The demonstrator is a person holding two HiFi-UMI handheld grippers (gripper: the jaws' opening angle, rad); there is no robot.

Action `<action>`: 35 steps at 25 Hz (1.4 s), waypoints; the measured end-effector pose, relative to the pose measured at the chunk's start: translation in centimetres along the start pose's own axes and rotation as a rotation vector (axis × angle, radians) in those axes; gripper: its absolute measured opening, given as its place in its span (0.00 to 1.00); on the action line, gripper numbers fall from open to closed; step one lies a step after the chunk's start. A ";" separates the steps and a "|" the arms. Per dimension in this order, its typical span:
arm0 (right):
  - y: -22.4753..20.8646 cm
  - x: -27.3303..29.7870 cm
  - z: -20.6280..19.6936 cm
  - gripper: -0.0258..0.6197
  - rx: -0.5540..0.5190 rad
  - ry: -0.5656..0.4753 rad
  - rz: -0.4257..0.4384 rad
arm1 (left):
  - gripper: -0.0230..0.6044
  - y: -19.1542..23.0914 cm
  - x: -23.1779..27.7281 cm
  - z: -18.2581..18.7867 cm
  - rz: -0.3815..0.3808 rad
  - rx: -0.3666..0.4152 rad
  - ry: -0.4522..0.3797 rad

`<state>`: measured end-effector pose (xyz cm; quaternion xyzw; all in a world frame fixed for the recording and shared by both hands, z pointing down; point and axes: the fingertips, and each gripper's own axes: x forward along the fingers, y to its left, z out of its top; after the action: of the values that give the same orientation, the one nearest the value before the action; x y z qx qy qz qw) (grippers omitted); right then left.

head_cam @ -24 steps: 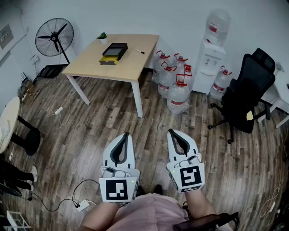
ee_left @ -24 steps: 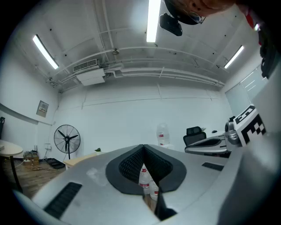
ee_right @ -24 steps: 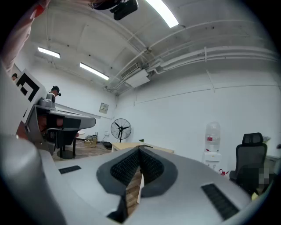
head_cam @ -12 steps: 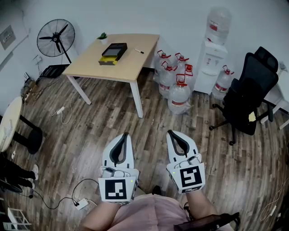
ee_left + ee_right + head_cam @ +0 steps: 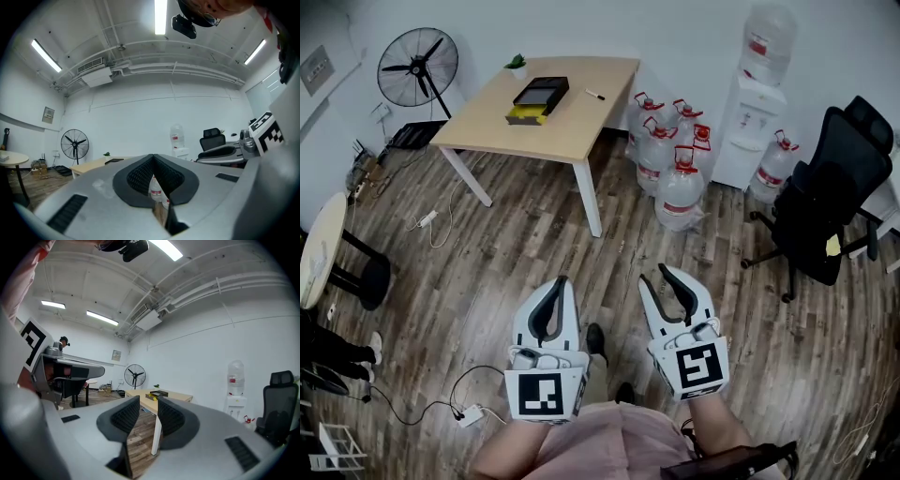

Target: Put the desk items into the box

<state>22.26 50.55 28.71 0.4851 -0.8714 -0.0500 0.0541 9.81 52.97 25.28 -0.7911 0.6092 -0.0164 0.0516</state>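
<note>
I hold both claws low in front of me, side by side and apart from each other, above the wooden floor (image 5: 487,272). My left gripper (image 5: 560,281) is closed: its two dark pads meet at the tips and nothing is between them. My right gripper (image 5: 653,275) is a little open, with a narrow gap between its pads (image 5: 168,416), and only the far floor and a table leg show through this gap; it carries nothing. Just under the claws one shoe (image 5: 594,339) stands on the floor, and to the left of it lies a white power strip (image 5: 472,415) with its cable. Further ahead, on the right, several water jugs (image 5: 680,187) with red caps stand together beside the water dispenser (image 5: 750,122). The table (image 5: 562,131) is well apart from both claws, near the far wall. On it lies the black box (image 5: 540,93), with a yellow thing (image 5: 521,114) touching its near end. A pen (image 5: 594,95) lies on the table top to the right of the box, not touching it. A small green plant (image 5: 516,63) is at the far corner of the table, and a standing fan (image 5: 417,67) is on the floor to the left of the table.
</note>
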 end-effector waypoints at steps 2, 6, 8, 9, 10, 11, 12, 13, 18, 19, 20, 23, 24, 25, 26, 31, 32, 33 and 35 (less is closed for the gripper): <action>-0.4 1.4 -0.3 0.23 0.001 0.007 0.002 | 0.05 0.8 1.2 -0.4 0.005 -0.004 0.005; -1.2 5.1 -1.0 0.24 -0.004 0.030 0.006 | 0.05 2.9 4.6 -1.6 0.009 -0.024 0.015; -1.9 7.1 -1.6 0.24 0.000 0.063 0.008 | 0.05 4.1 6.6 -1.9 0.013 -0.031 0.019; -2.3 8.3 -1.7 0.24 0.002 0.073 0.006 | 0.05 4.8 7.7 -2.0 0.014 -0.033 0.019; -2.7 9.6 -1.6 0.24 0.002 0.076 0.003 | 0.05 5.6 8.8 -2.0 0.015 -0.035 0.019; -3.1 10.9 -1.5 0.24 0.001 0.076 -0.001 | 0.05 6.4 9.9 -2.1 0.015 -0.036 0.019; -3.4 12.3 -1.3 0.24 0.000 0.075 -0.006 | 0.05 7.4 11.0 -2.3 0.014 -0.037 0.020; -3.6 13.6 -1.2 0.24 -0.001 0.074 -0.009 | 0.05 8.3 12.1 -2.5 0.013 -0.038 0.021; -5.2 19.7 -0.3 0.23 -0.010 0.063 -0.028 | 0.05 12.0 17.5 -2.4 -0.002 -0.037 0.001; -5.5 20.8 -0.2 0.23 -0.012 0.062 -0.033 | 0.05 12.6 18.5 -2.3 -0.006 -0.037 -0.006; -5.7 21.8 0.0 0.23 -0.015 0.061 -0.037 | 0.05 13.2 19.4 -2.2 -0.010 -0.037 -0.012; -6.5 24.3 0.6 0.22 -0.026 0.054 -0.052 | 0.05 14.8 21.9 -2.0 -0.021 -0.039 -0.025; -6.9 25.0 0.8 0.22 -0.029 0.051 -0.057 | 0.05 15.2 22.6 -1.9 -0.025 -0.040 -0.028; -7.2 25.7 1.0 0.22 -0.032 0.050 -0.060 | 0.05 15.4 23.4 -2.0 -0.029 -0.040 -0.028; -7.5 26.2 1.1 0.22 -0.035 0.050 -0.064 | 0.05 15.6 24.1 -2.0 -0.034 -0.040 -0.027; -9.5 28.6 0.8 0.21 -0.036 0.052 -0.092 | 0.05 16.0 27.5 -2.9 -0.065 -0.042 -0.019; -10.0 29.0 0.5 0.21 -0.035 0.054 -0.097 | 0.05 15.9 28.3 -3.1 -0.071 -0.042 -0.017; -10.5 29.5 0.2 0.21 -0.032 0.058 -0.100 | 0.05 15.9 29.1 -3.4 -0.077 -0.042 -0.014; -11.5 30.5 -0.4 0.21 -0.025 0.068 -0.106 | 0.05 15.7 30.5 -3.9 -0.087 -0.041 -0.003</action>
<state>16.02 18.56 28.85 0.5314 -0.8413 -0.0471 0.0871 2.24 19.28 26.41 -0.8178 0.5743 -0.0050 0.0355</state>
